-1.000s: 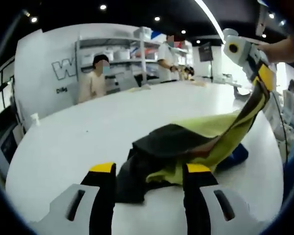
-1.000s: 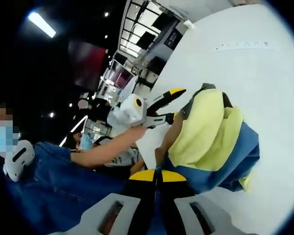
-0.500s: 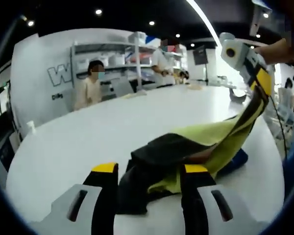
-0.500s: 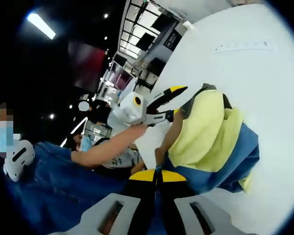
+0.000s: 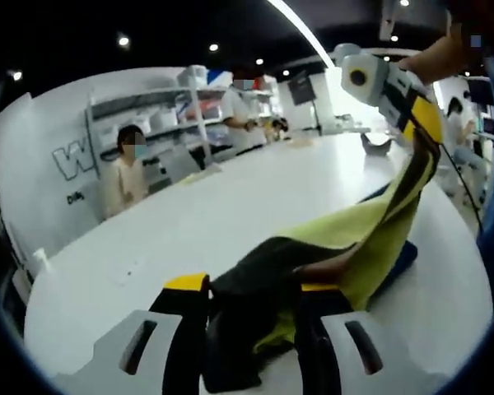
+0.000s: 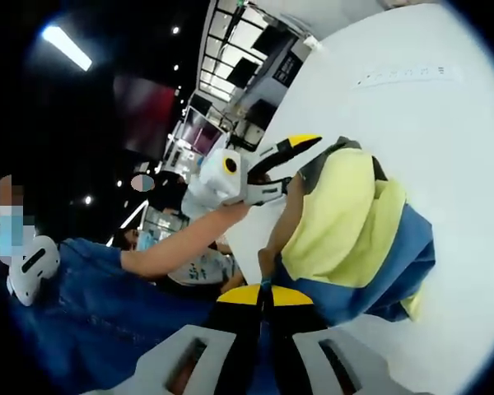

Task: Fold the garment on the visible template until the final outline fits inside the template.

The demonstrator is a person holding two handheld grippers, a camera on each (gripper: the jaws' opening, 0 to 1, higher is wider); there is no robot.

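**Two tools on one garment, right one clamped and lifting**

Left tool (image 5: 245, 288): jaws apart, wide gap. The dark end of the garment (image 5: 313, 271) lies bunched between and just ahead of the jaws, on the tabletop (image 5: 189, 222). Cloth sits against the inner side of the right-hand jaw; cannot tell if it is actually gripped, the jaws are not closed on it.

Right tool (image 6: 264, 290): jaws fully together, pinching the edge of the garment (image 6: 346, 222) right at the tips. In the left gripper view the right tool (image 5: 418, 123) is up and to the right of the left tool, raised off the tabletop, with a hand (image 5: 432, 58) on it. A dark-and-yellow strip of cloth hangs taut from it down to the heap.

Garment: yellow-green panel, dark grey/black part, blue part. From the right tool it spreads forward onto the tabletop (image 6: 428, 132), yellow on top, blue along the lower right edge, grey at the far end. The blue part touches the tabletop beyond the left tool's right jaw.

In the right gripper view the left tool (image 6: 267, 169) comes in from the left, jaws apart, tips at the grey far end of the garment, held by a bare forearm (image 6: 173, 251). Blue denim (image 6: 90, 313) is to the left of the right tool.

Background beyond the left tool: seated person (image 5: 130, 173), standing person (image 5: 240, 115), shelving (image 5: 148, 123) on a white wall.
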